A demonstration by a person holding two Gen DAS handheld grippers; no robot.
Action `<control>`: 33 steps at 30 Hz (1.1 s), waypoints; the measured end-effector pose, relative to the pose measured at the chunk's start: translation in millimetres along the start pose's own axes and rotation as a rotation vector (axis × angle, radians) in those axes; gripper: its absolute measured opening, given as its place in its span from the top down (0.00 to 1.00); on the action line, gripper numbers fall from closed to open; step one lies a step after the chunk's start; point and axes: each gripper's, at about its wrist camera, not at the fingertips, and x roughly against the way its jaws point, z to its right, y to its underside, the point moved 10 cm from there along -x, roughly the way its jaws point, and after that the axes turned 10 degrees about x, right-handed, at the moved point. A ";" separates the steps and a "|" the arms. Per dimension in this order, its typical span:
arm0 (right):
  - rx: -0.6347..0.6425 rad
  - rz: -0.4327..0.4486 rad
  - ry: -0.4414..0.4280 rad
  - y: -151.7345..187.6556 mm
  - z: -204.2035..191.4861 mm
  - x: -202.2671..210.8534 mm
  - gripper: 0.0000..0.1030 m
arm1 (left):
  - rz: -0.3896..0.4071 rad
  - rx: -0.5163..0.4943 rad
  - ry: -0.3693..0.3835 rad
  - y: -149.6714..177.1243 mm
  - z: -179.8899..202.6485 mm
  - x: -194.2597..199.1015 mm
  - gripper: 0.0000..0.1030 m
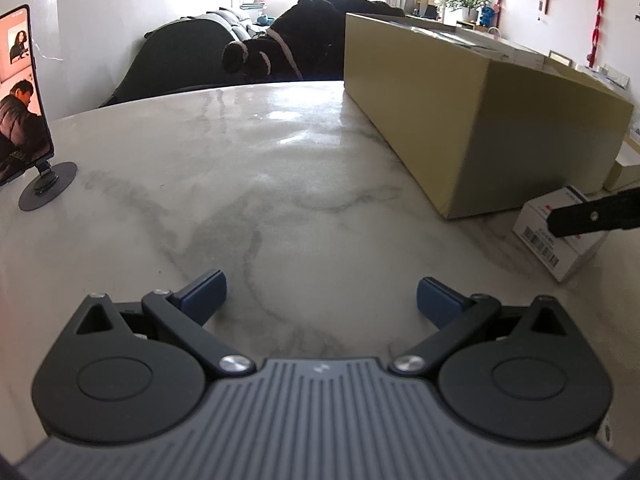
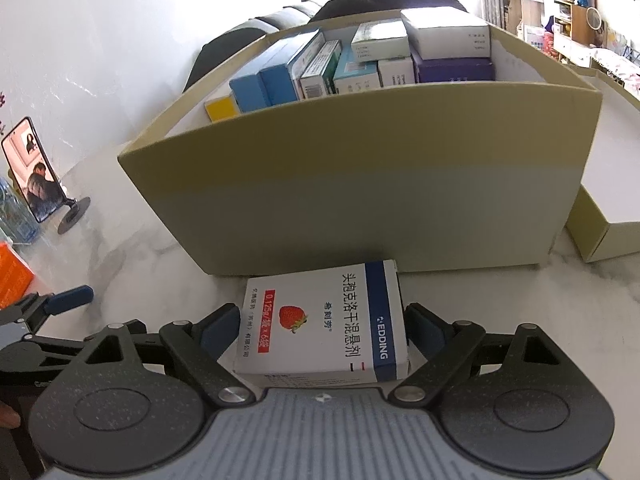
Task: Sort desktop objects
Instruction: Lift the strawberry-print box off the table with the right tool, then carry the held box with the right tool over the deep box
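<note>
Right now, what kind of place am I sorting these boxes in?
Most likely a home living or dining room. You are at a marble table; behind it sit a sofa piled with dark clothing, a potted plant on a sideboard, and red hanging decorations on the wall.

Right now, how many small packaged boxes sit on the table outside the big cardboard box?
2: the strawberry-printed medicine box against the cardboard box's near wall, and an orange box at the view's left edge. Others may lie out of frame.
</note>
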 end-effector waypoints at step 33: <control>0.048 0.068 -0.106 -31.4 -7.5 57.5 0.14 | 0.010 0.188 0.093 -13.6 -5.7 21.0 0.00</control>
